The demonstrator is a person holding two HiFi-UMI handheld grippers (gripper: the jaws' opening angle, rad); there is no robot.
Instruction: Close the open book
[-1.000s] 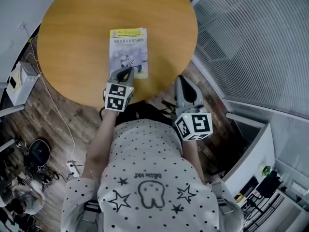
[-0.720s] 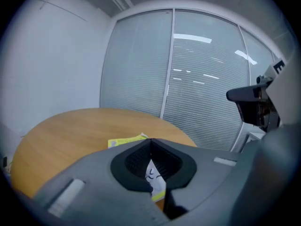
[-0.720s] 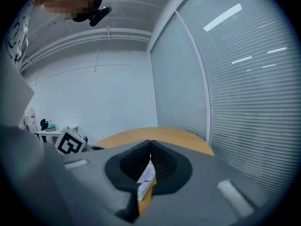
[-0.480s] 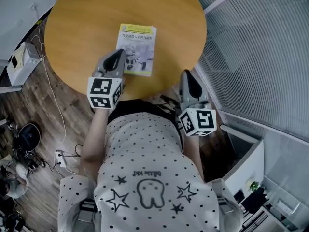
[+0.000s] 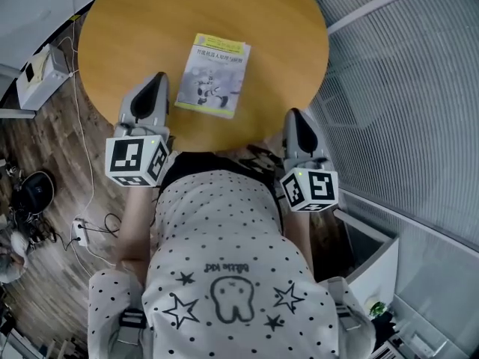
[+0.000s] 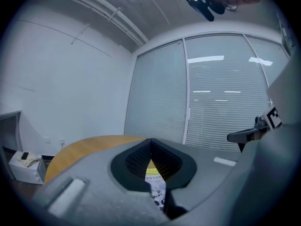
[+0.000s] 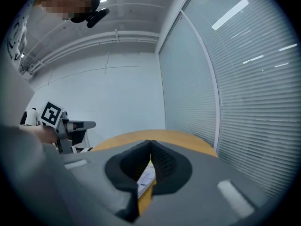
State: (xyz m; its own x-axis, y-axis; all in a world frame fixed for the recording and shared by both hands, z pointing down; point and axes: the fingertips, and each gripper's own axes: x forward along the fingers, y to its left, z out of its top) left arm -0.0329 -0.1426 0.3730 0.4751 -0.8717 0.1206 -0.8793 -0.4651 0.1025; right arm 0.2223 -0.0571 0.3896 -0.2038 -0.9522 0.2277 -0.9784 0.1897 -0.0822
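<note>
A closed book (image 5: 214, 75) with a yellow-and-grey cover lies flat on the round wooden table (image 5: 120, 21), near its front edge. My left gripper (image 5: 157, 78) is shut and empty, raised above the table's front left edge, to the left of the book and apart from it. My right gripper (image 5: 293, 116) is shut and empty too, held just off the table's front right edge. Past the closed tips of each gripper view a strip of the book shows: (image 6: 154, 182) on the left, (image 7: 146, 175) on the right.
A wall of slatted blinds (image 5: 404, 73) runs along the right. A white box (image 5: 37, 77) with a cable stands on the wooden floor at the left. My own body fills the lower middle of the head view.
My left gripper has lifted off the book's near edge and swung out to the left of it. The right gripper has barely shifted. The book stays closed.
</note>
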